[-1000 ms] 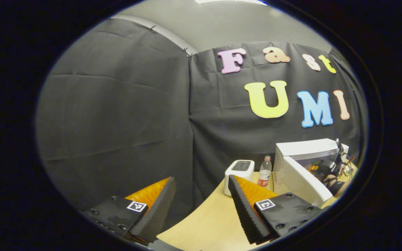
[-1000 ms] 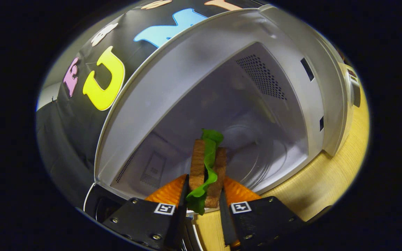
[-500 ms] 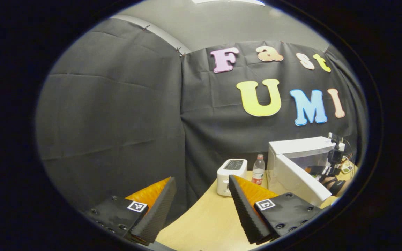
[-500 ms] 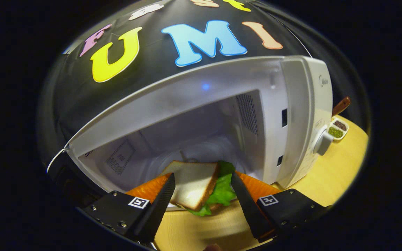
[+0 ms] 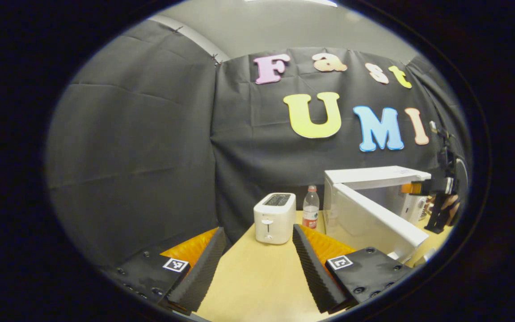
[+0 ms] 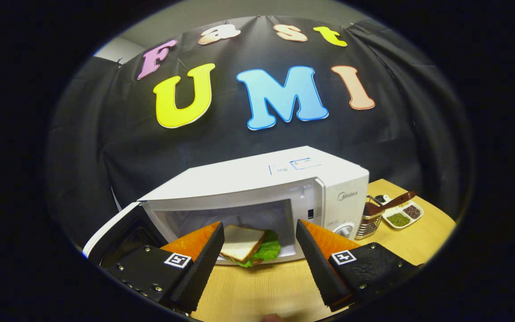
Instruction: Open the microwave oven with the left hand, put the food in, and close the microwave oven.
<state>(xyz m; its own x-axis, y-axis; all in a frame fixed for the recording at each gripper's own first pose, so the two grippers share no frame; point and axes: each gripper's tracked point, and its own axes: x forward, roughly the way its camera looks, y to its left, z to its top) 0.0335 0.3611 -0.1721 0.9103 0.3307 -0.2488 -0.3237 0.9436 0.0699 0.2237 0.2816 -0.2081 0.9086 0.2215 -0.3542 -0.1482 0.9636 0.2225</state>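
On the table (image 6: 418, 241), open microwave (image 6: 257, 188) holds sandwich (image 6: 248, 248); both grippers (image 5: 255, 268) (image 6: 259, 264) gape wide, empty.

Left gripper (image 5: 257, 264): 2 wedge-shaped fingers (image 5: 313, 268) with ribbed inner pads, each on a black mounting plate fixed with round screws and carrying 1 square black-and-white marker. Right gripper (image 6: 259, 264): identical build, same plates, screws and square markers.
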